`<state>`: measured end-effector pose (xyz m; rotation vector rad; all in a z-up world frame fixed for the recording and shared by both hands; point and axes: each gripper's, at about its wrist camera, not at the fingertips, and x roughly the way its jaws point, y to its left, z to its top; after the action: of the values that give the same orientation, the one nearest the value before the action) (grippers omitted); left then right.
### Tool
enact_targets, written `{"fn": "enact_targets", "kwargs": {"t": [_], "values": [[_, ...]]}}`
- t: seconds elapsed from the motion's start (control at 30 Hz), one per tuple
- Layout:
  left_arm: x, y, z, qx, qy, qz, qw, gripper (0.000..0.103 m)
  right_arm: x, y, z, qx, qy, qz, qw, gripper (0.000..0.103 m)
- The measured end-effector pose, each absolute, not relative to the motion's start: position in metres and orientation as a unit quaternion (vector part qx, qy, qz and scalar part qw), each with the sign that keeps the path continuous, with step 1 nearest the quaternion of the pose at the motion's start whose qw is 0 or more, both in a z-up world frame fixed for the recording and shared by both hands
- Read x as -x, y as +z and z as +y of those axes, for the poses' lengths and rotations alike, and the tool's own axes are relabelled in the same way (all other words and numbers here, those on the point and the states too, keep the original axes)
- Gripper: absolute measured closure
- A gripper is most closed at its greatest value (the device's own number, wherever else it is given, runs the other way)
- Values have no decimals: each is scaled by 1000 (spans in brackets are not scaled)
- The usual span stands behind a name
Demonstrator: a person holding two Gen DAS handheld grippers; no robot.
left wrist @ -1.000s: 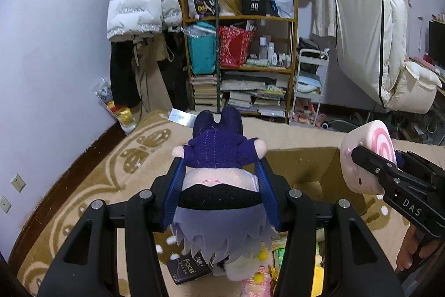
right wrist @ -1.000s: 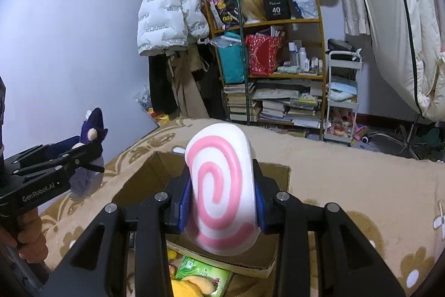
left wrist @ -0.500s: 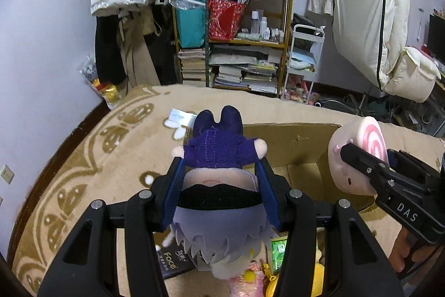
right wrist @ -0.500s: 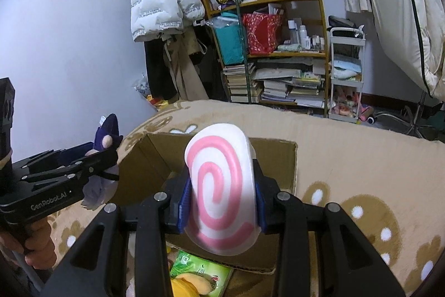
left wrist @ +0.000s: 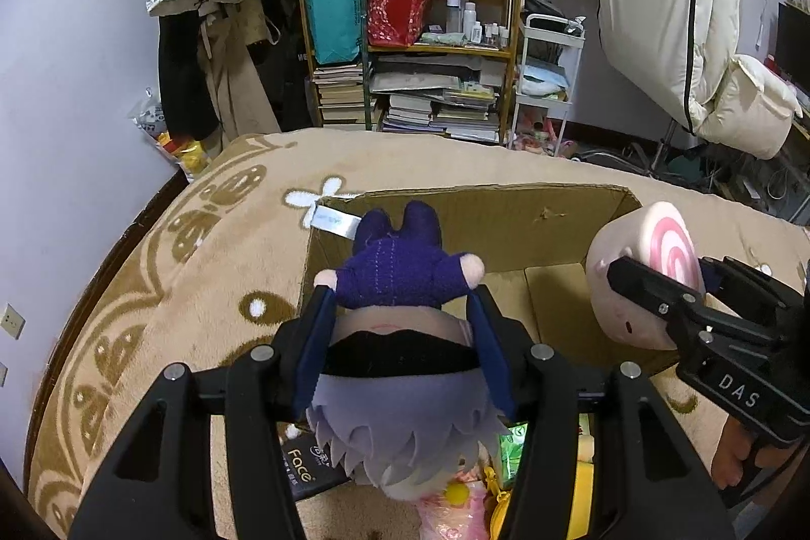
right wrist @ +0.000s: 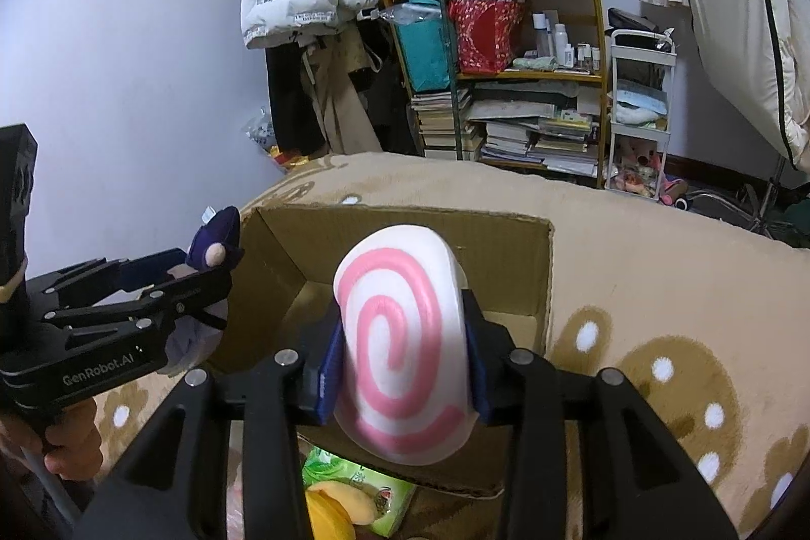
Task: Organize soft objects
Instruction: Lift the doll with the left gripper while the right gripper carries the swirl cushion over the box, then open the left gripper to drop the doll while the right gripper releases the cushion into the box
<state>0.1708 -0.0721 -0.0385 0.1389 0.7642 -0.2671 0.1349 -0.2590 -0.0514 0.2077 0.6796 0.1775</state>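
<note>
A plush doll (left wrist: 400, 272) with purple clothes and grey hair hangs head toward the camera, and my left gripper (left wrist: 401, 294) is shut on its head. From the right wrist view the left gripper (right wrist: 202, 282) and doll (right wrist: 215, 236) sit at the box's left wall. A white plush with a pink swirl (right wrist: 400, 352) is between the pads of my right gripper (right wrist: 402, 322), whose jaws are opening while the pads still touch it. The right gripper (left wrist: 658, 282) and swirl plush (left wrist: 622, 322) hover over the open cardboard box (left wrist: 506, 216), whose back wall (right wrist: 405, 231) is plain brown.
The box rests on a beige patterned blanket (left wrist: 202, 287). Near its front lie a black "Face" carton (left wrist: 304, 464), a green packet (right wrist: 354, 484) and a yellow plush (right wrist: 329, 509). A cluttered shelf (left wrist: 415, 34) and a white cart (left wrist: 547, 84) stand behind. A hand (right wrist: 66, 439) holds the left gripper.
Both grippers have sunk toward the box and tilted downward, so more of the box's inside shows. Each still carries its plush.
</note>
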Motion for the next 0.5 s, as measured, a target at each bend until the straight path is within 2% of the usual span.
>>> {"fn": "enact_targets", "kwargs": {"t": [0.13, 0.27, 0.37, 0.47, 0.5], "values": [[-172, -40, -72, -64, -131, 372, 917, 47, -134, -52, -259, -104, 88, 331, 934, 55], [-172, -40, -70, -59, -133, 377, 915, 37, -133, -52, -259, -106, 87, 330, 934, 54], [-172, -38, -68, -61, -134, 377, 915, 34, -133, -51, -260, -109, 84, 331, 933, 52], [-170, -35, -65, -61, -128, 376, 916, 26, -131, -48, -261, -113, 82, 326, 935, 42], [-169, -34, -64, -60, -127, 379, 915, 26, -129, -46, -261, -114, 77, 321, 937, 33]]}}
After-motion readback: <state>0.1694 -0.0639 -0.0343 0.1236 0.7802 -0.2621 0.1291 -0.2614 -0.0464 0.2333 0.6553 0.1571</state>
